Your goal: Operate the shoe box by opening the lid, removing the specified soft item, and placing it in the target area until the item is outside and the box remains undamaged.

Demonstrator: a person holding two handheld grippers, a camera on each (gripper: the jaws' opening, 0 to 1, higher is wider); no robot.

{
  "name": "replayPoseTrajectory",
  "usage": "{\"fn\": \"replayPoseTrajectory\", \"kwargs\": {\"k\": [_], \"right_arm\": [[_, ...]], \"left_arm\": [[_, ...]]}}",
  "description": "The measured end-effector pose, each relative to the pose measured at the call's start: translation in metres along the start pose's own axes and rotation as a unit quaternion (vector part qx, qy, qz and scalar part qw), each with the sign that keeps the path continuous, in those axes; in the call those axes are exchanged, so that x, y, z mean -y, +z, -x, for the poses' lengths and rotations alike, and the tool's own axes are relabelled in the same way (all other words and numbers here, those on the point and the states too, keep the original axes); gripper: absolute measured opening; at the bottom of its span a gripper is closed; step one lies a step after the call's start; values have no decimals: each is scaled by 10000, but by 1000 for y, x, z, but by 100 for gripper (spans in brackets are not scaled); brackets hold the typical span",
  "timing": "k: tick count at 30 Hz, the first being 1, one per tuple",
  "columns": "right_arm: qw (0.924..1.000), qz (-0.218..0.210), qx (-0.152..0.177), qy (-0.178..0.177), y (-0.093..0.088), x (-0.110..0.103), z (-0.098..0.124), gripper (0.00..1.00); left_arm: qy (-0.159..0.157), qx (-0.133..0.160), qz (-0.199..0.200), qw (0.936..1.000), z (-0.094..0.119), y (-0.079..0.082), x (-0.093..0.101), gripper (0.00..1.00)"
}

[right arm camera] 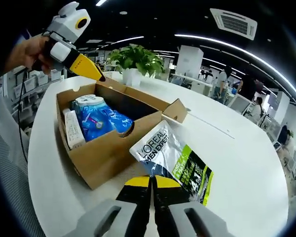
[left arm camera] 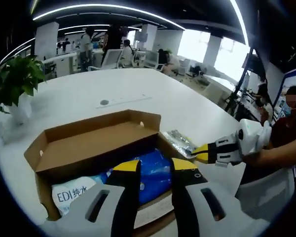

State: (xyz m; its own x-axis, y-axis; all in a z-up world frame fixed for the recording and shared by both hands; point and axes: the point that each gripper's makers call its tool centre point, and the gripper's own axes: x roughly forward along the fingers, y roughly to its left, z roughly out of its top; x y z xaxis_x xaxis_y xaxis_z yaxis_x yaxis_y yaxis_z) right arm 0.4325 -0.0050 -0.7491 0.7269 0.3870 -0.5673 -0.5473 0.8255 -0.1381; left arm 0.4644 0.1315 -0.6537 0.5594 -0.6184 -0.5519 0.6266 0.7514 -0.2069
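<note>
The brown cardboard shoe box (left arm camera: 49,148) (right arm camera: 108,153) lies open on the white table, its lid (left arm camera: 96,140) folded back. Inside are a blue soft pack (left arm camera: 153,173) (right arm camera: 101,121) and a white pack printed "EDI" (left arm camera: 71,195). A silver, black and green L'Oreal pouch (right arm camera: 175,160) (left arm camera: 178,140) rests outside, leaning on the box's side. My right gripper (right arm camera: 153,181) (left arm camera: 197,154) is shut on the pouch's near edge. My left gripper (left arm camera: 155,165) (right arm camera: 96,75) hovers open over the box's other side, above the blue pack, with nothing between its jaws.
A potted green plant (left arm camera: 17,79) (right arm camera: 135,59) in a white pot stands on the round table (left arm camera: 138,94) (right arm camera: 241,168) beyond the box. A person (left arm camera: 286,128) stands at the table's edge. Desks, chairs and several people fill the office behind.
</note>
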Motion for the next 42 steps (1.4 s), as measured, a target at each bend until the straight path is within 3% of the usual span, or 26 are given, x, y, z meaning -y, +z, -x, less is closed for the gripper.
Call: {"fn": "replayPoseTrajectory", "kwargs": {"k": [15,32,42], "right_arm": [[9990,-265,-348,-31,-13,2,-19,0],[9966,-622,-539,-18,-22,5,-35,0],[9965,-599,-588,41,-22,2,-40,1]], "left_arm": [[123,29,73,9999,12,-6,-16,23],[369,43,198,9991,28,-15,-41,23],[480,48,224,9986,38,-19,-53,24]]}}
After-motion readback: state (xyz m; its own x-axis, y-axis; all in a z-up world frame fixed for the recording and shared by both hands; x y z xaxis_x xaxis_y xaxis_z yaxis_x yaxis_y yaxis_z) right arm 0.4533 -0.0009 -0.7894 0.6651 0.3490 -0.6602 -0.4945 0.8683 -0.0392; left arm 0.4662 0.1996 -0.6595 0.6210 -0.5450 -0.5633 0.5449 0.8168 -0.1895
